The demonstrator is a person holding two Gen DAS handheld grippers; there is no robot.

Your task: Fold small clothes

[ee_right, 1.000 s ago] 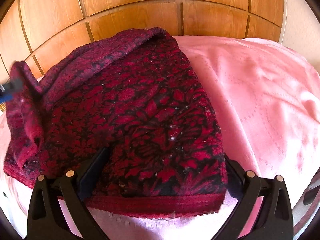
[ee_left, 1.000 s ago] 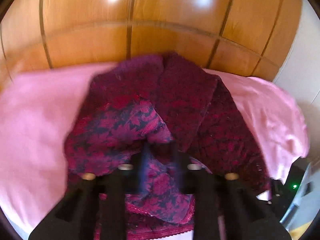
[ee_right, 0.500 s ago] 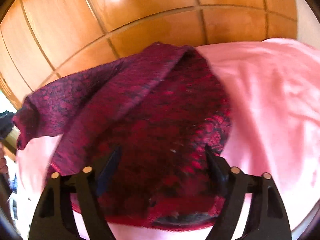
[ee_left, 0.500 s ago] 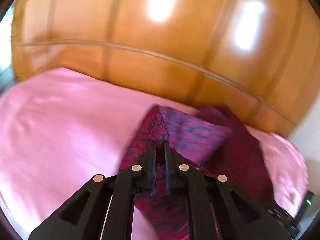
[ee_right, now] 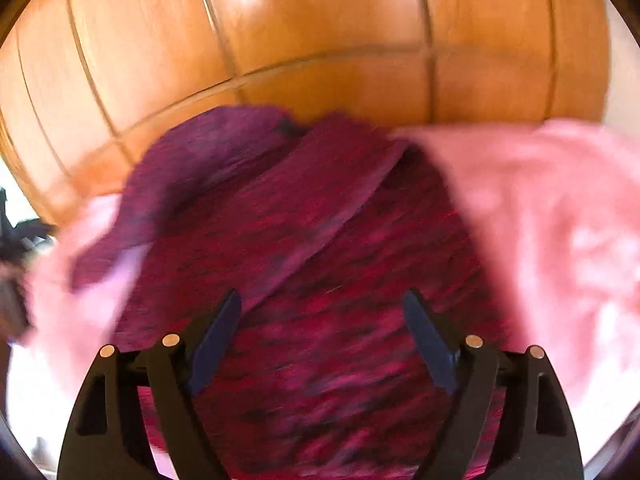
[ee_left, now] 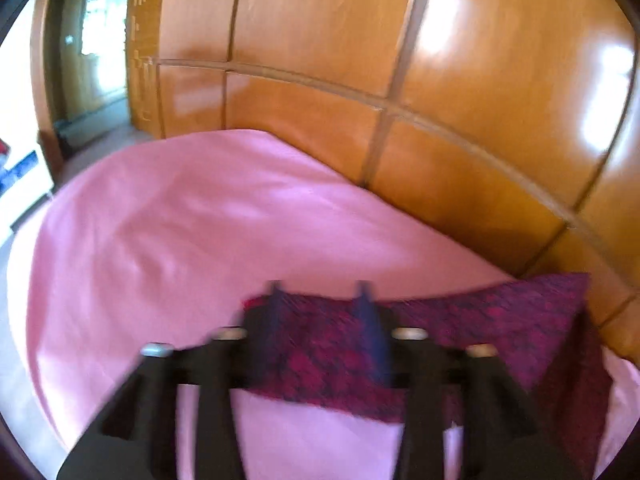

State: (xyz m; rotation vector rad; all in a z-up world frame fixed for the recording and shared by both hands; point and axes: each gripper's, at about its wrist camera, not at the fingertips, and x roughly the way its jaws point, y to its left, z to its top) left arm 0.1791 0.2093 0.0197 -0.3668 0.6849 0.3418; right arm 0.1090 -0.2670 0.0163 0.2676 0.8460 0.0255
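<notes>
A dark red patterned garment point(ee_right: 328, 280) lies on the pink bedsheet point(ee_right: 552, 216), partly folded, with a flap laid over to the left. My right gripper point(ee_right: 322, 300) is open just above the garment's near part, holding nothing. In the left wrist view a stretched-out strip of the same garment point(ee_left: 460, 320) runs to the right across the sheet point(ee_left: 180, 232). My left gripper point(ee_left: 318, 290) is open over the strip's left end, its blue fingertips point(ee_left: 362, 300) apart. Both views are motion-blurred.
A glossy wooden panelled wall point(ee_left: 400, 80) runs along the far side of the bed, also in the right wrist view point(ee_right: 320, 40). A doorway and bright window point(ee_left: 100, 40) show at far left. The bed's left edge drops to the floor.
My left gripper pulled a part of the garment out to the left, then opened and let it go. My right gripper stayed open and shifted over the garment.
</notes>
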